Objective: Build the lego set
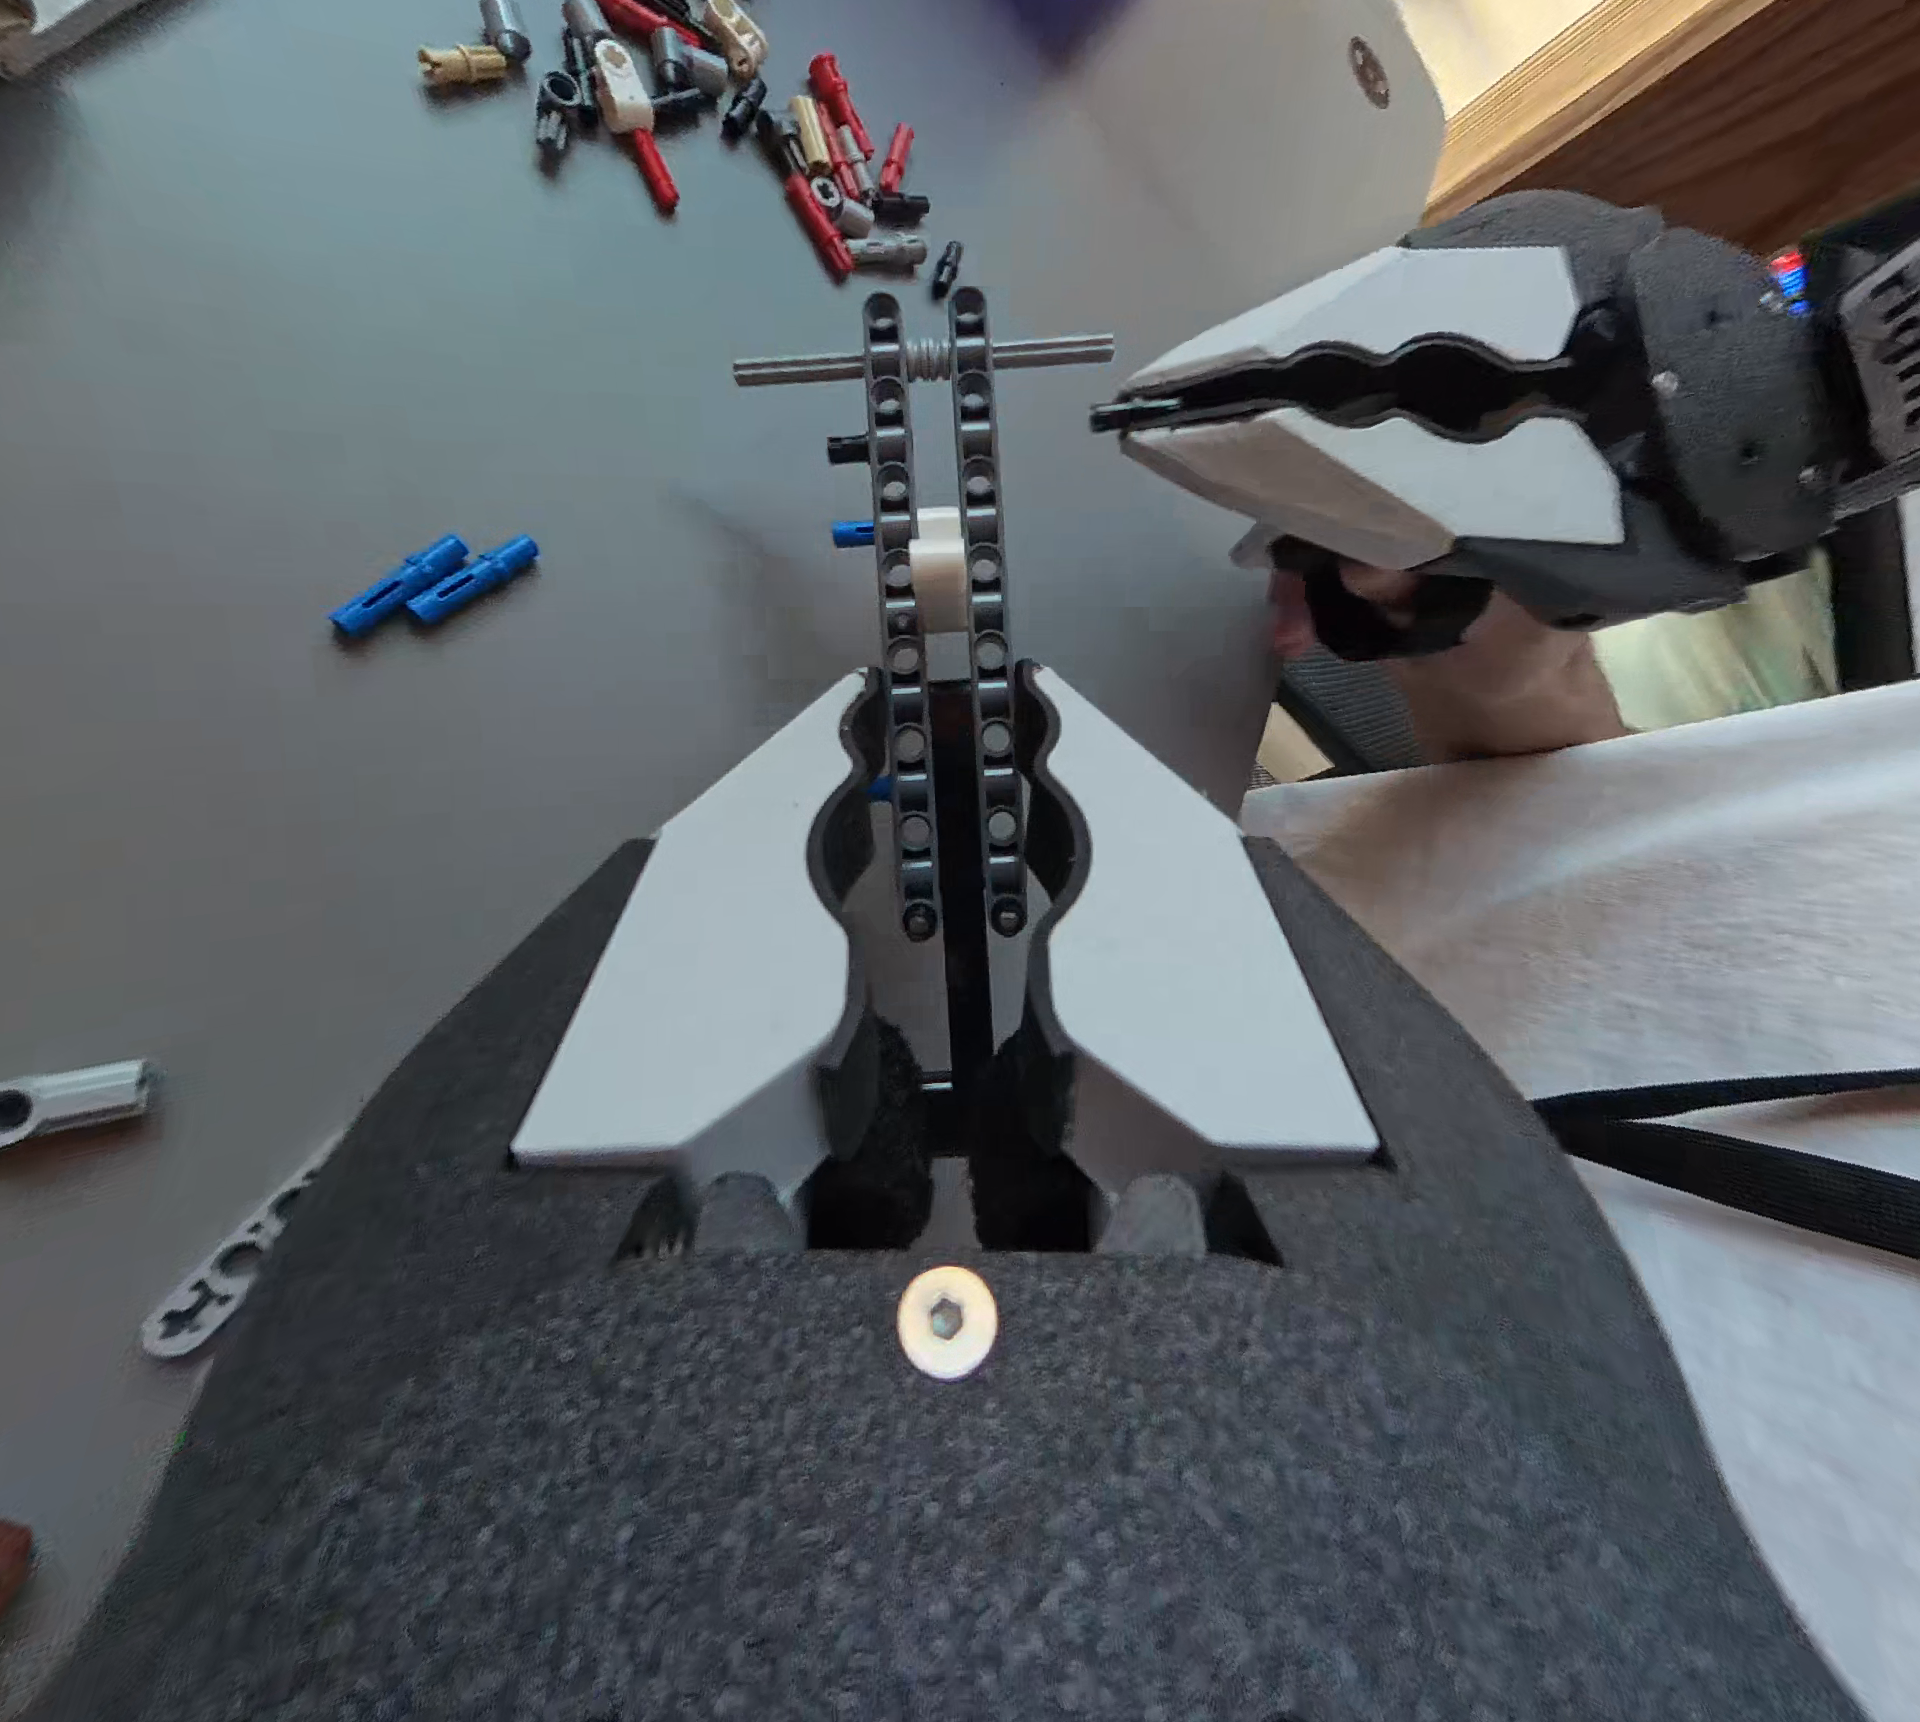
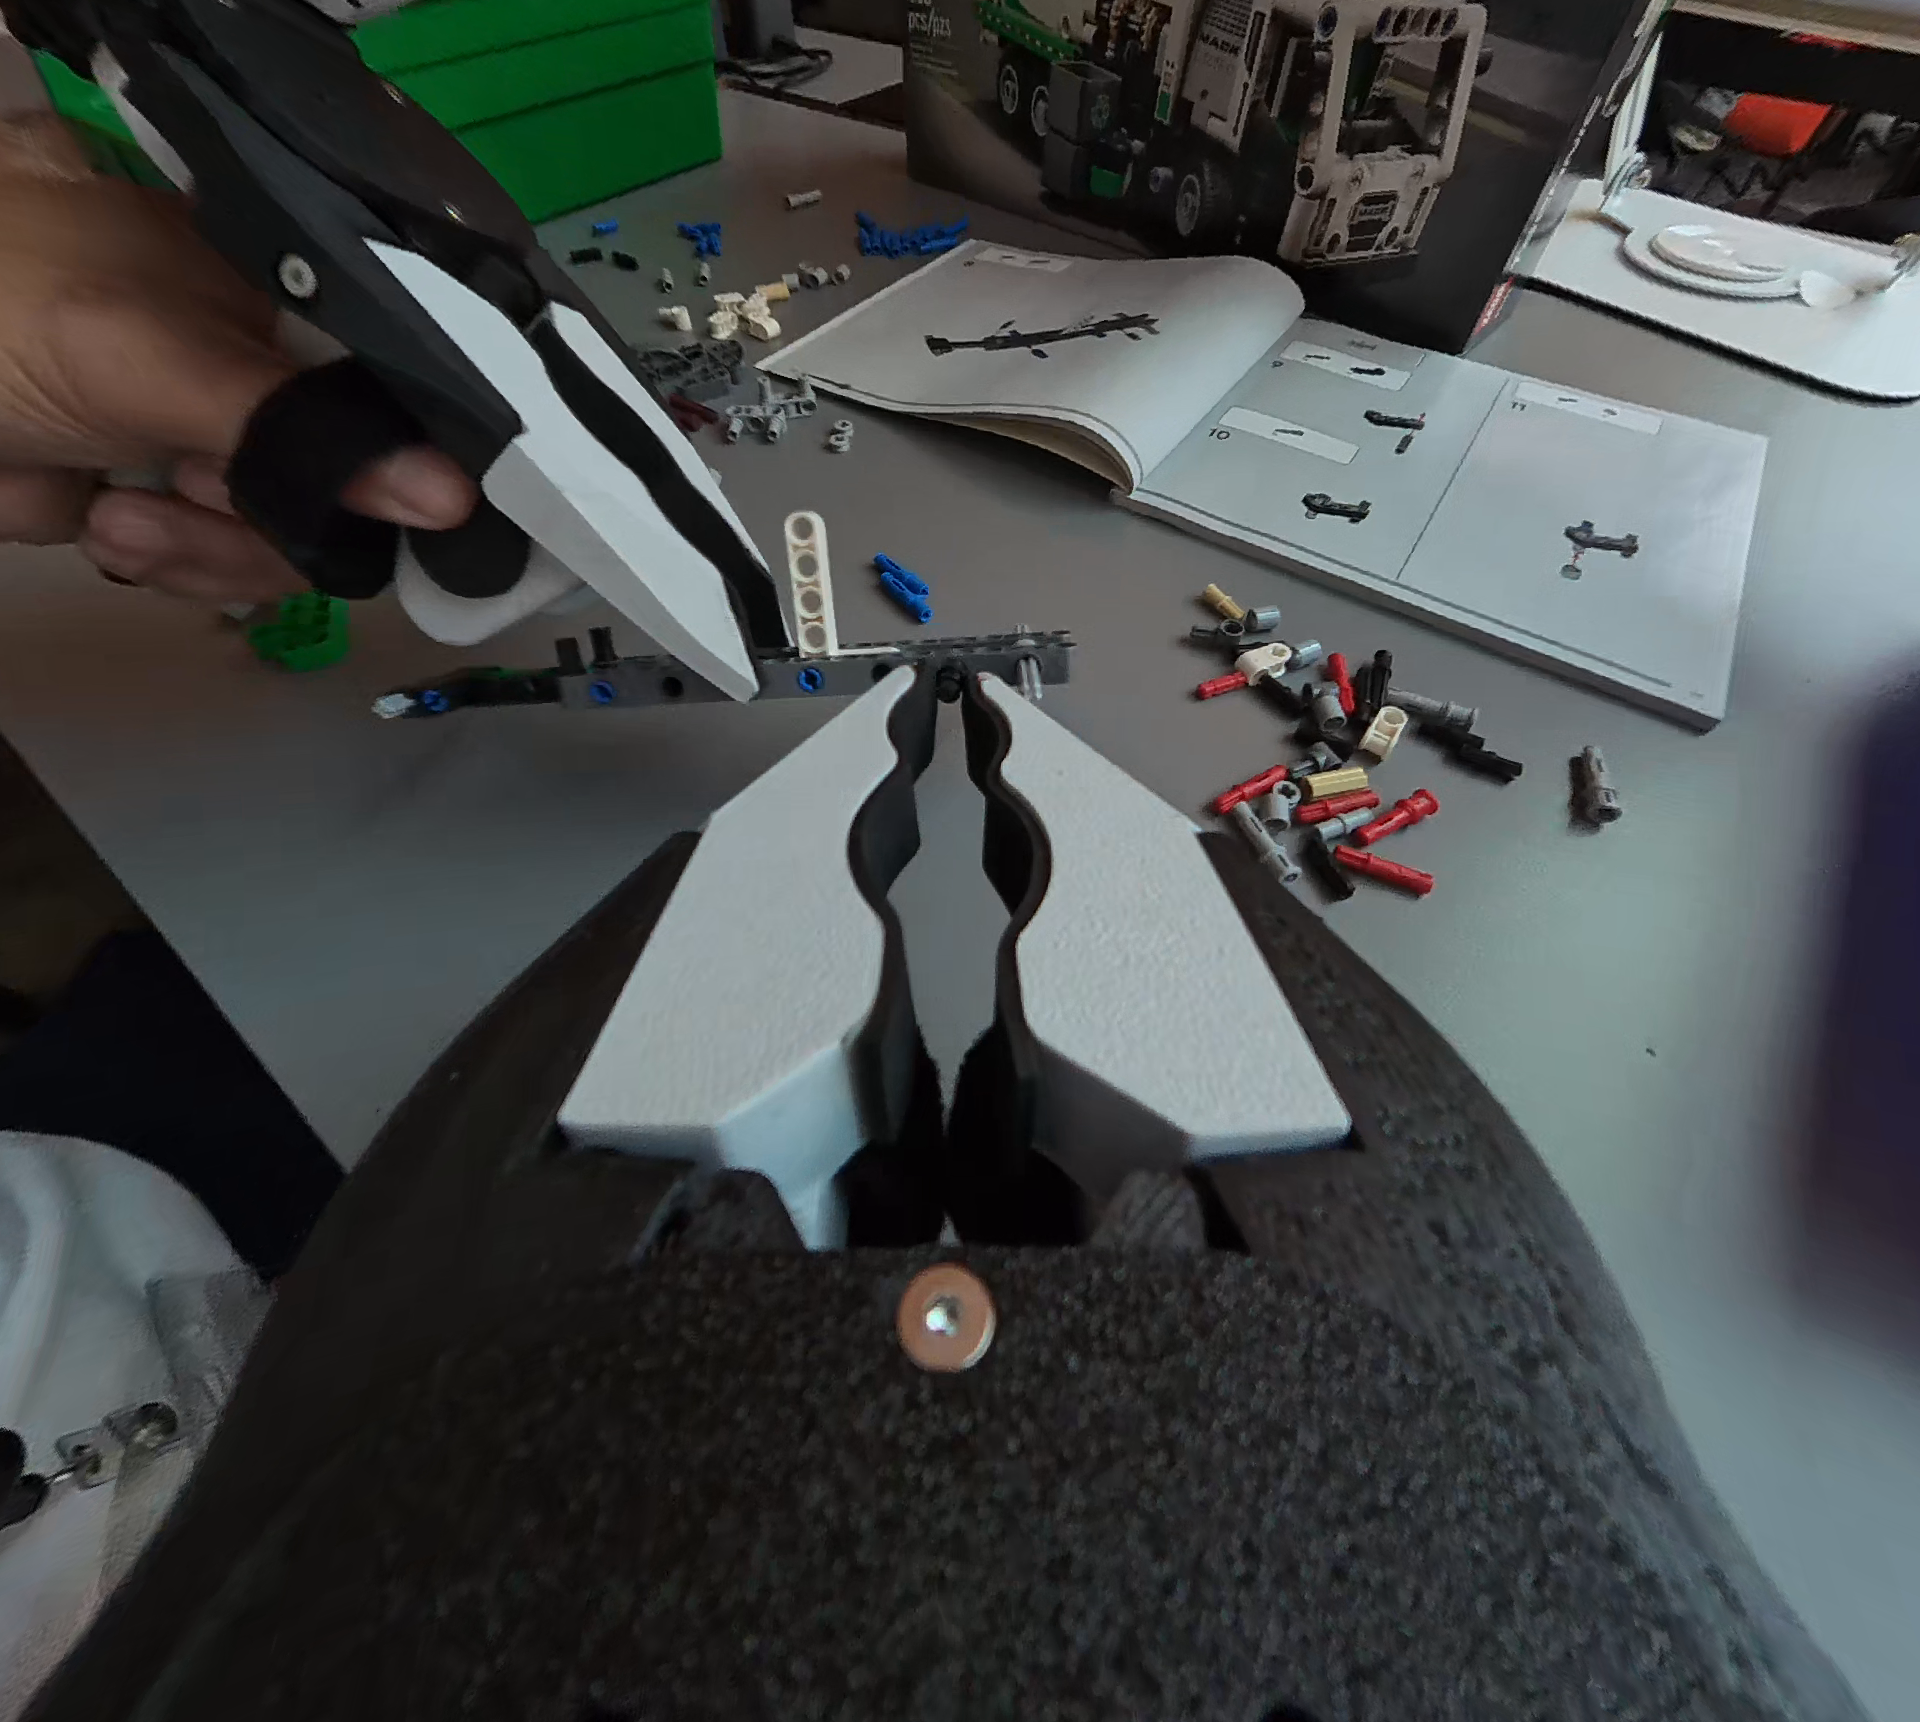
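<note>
Bin (image 2: 582,62) — green, contents hidden — behind left hand-held gripper (image 2: 743,633) clamping beam assembly (image 2: 831,670).

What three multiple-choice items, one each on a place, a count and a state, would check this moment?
1. Where does the open booklet lie?
A) in front of the set box
B) on a chair
C) on the floor

2. How many blue pins lie together left of the beam assembly in the left wrist view?
A) one
B) two
C) five

3. What is the right tool doing?
A) hanging open
B) shut on a red pin
C) shut on a black pin

Answers: 1 A, it lies open just before the box; 2 B, a pair lies side by side; 3 C, the pin sits between its tips, while the left tool clamps the beam assembly.
</note>
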`<state>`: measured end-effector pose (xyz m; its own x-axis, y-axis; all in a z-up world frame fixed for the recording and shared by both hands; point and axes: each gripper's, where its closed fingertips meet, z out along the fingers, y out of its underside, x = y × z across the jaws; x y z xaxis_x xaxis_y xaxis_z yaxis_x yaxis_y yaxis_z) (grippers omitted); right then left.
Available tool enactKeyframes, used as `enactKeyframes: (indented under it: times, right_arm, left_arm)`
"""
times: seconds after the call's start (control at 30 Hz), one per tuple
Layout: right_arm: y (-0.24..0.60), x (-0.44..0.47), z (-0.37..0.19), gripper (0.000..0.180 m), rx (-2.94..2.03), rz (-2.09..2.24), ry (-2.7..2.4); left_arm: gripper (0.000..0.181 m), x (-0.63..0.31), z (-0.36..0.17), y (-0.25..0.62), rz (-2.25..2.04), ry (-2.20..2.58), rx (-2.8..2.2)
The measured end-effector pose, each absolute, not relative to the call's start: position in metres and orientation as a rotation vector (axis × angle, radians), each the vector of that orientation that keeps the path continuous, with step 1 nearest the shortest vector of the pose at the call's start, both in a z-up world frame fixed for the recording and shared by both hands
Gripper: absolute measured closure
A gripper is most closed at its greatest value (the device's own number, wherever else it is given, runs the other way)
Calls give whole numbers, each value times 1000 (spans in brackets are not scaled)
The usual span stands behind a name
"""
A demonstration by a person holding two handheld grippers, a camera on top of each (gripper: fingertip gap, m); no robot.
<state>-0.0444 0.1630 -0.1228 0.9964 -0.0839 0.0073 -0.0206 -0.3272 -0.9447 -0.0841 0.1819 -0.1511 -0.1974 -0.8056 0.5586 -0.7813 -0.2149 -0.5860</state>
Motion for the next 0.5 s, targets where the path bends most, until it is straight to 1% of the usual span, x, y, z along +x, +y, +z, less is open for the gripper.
enactKeyframes:
  times: [0.07,0.33,0.43,0.5]
  right_arm:
    - [168,-44,-125,176,-1913,-130,51]
    - [174,-44,-133,176,-1943,-155,73]
    - [175,-46,-132,176,-1935,-77,121]
    - [176,-47,-129,176,-1899,78,217]
  left_arm:
    - [158,-85,-143,175,-1506,1940,-1973]
    - [158,-87,-149,177,-1450,1930,-1909]
    - [158,-87,-150,179,-1356,1965,-1830]
    - [158,-87,-149,180,-1334,1960,-1804]
